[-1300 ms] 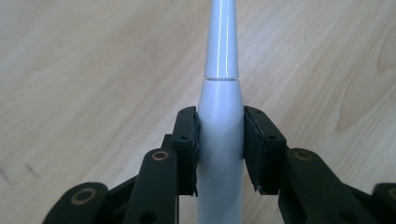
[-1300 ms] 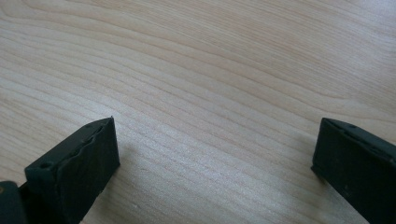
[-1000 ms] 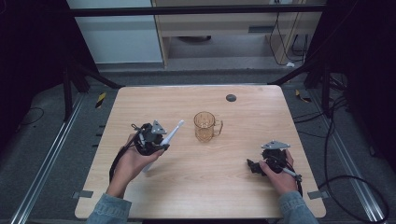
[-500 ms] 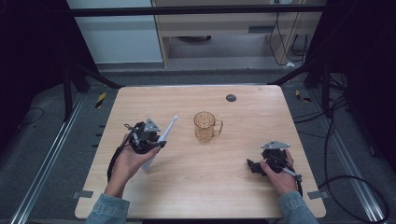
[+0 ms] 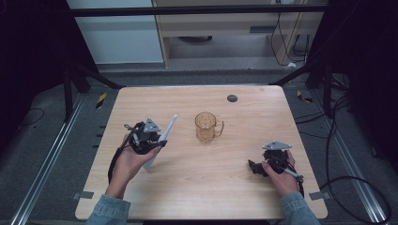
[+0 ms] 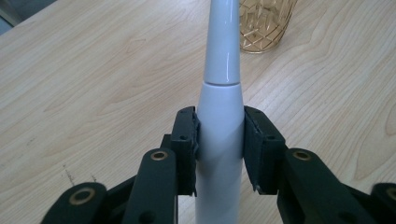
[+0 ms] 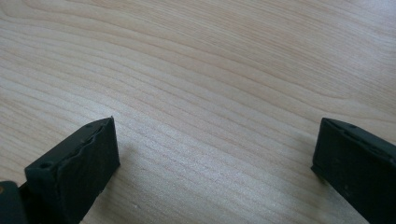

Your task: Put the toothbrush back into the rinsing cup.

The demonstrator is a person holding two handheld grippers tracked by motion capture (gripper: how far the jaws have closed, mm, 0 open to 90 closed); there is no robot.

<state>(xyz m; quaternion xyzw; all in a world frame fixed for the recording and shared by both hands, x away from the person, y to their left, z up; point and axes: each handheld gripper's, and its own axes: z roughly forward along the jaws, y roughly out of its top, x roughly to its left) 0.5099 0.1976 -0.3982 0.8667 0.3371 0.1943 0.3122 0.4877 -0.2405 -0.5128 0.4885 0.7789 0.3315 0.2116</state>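
Mug (image 5: 206, 127), amber glass, stands empty mid-table; I hold my left gripper (image 6: 219, 140) clamped on a white electric toothbrush (image 6: 219, 116), right gripper (image 7: 215, 158) gaping wide.

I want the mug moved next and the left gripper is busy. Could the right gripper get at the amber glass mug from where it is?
Probably yes. The right gripper stands open and holds nothing, and bare table lies between it and the amber glass mug, whose handle points toward that side.

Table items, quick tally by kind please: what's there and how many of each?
Amber glass mug: 1
White electric toothbrush, clamped in the left tongs: 1
Dark round disc near the far edge: 1
Total: 3
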